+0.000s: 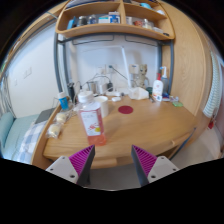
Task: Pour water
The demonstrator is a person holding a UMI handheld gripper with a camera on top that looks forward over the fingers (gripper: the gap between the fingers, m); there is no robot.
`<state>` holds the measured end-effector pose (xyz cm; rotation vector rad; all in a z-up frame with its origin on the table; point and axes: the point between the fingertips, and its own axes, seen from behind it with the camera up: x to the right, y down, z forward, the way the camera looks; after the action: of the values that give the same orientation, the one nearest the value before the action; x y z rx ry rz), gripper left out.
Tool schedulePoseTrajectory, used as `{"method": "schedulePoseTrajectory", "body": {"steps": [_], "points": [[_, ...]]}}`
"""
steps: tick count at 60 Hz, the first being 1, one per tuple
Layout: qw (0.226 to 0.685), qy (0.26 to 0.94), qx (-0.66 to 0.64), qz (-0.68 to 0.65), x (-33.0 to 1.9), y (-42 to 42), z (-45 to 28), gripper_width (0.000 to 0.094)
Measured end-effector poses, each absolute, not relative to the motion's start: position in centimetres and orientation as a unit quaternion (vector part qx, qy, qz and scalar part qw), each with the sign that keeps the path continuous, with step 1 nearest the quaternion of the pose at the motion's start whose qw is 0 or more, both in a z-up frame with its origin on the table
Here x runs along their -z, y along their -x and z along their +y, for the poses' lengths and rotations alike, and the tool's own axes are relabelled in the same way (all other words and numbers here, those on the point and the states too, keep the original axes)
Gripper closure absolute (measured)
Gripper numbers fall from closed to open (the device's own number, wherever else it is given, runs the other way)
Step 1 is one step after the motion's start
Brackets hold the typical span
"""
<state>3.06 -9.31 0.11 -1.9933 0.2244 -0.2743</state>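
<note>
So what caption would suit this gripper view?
Open tongs hover before a desk, a clear cup just ahead of them.

We see an evenly lit room, soft and fairly bright, with no hard glare. The counter (135, 125) takes the light on its top, and only faint shadows lie under the shelf (115, 28). Strong fisheye bending curves the shelf and counter edges. Far things look soft; small items blur together.
</note>
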Motion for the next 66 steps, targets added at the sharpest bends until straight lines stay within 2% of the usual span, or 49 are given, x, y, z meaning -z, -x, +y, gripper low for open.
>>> {"method": "schedulePoseTrajectory", "body": {"steps": [1,8,18,30,41,44,47,58,66], "points": [[0.537,0.832,0.110,0.086,1.9,-2.7,-9.0,0.0189],[0.561,0.821,0.091,0.052,3.7,0.0,-6.3,0.0181],[0.599,0.798,0.066,0.022,3.3,1.9,-1.3,0.0184],[0.624,0.778,0.076,0.007,1.9,0.9,2.9,0.0185],[0.622,0.779,0.074,0.006,2.2,0.1,5.0,0.0190],[0.623,0.780,0.066,-0.002,2.5,0.5,5.3,0.0220],[0.631,0.773,0.064,-0.009,2.5,0.6,5.7,0.0309],[0.635,0.769,0.075,-0.008,2.4,0.5,6.2,0.0444],[0.631,0.773,0.070,0.016,2.4,0.1,6.0,0.0461]]}}
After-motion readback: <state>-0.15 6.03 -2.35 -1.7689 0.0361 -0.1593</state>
